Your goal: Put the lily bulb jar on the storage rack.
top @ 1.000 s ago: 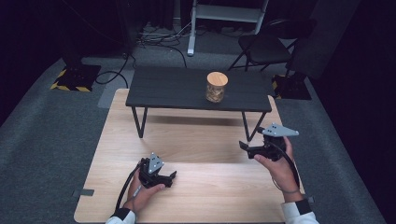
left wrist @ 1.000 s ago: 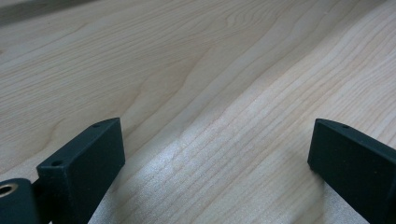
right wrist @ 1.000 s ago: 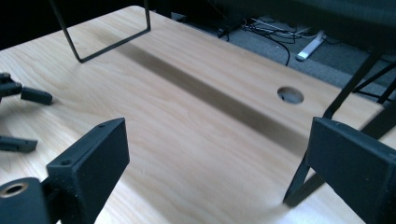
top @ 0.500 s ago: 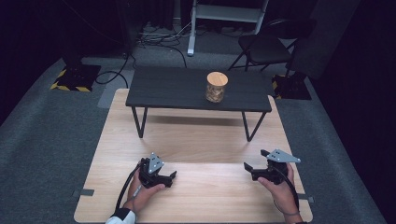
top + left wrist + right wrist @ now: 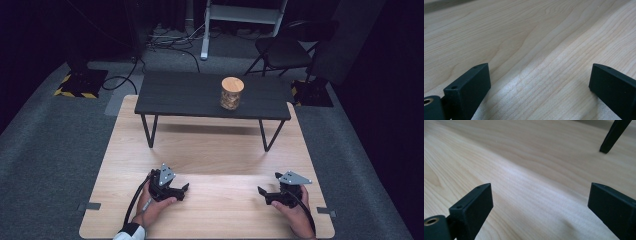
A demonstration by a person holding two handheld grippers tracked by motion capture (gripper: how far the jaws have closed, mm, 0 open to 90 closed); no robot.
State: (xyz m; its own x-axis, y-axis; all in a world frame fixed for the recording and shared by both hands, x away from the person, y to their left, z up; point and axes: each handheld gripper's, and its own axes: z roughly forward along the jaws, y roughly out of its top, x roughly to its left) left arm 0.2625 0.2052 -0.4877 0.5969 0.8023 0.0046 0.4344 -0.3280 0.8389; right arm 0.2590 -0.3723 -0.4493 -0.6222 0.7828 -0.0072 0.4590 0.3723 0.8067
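Note:
A glass jar with a wooden lid [image 5: 232,93] stands on the small black table [image 5: 190,95] at the far side of the wooden board [image 5: 210,145]. My left gripper [image 5: 181,190] rests on the board near its front left, held by a hand, its jaws wide apart with nothing between them. My right gripper [image 5: 263,194] lies low on the board at the front right, also open and empty. In the left gripper view the left gripper [image 5: 539,85] has bare wood between its fingers [image 5: 469,87]. The right gripper [image 5: 540,205] frames bare wood too.
A black table leg [image 5: 615,135] stands ahead of the right gripper. Beyond the board are grey carpet, a folding chair [image 5: 285,47], cables and a white stand [image 5: 205,30]. Wide bare wood lies between the two grippers.
The right gripper has come down from beside the black table's right leg to the board's front right. The left gripper has stayed put.

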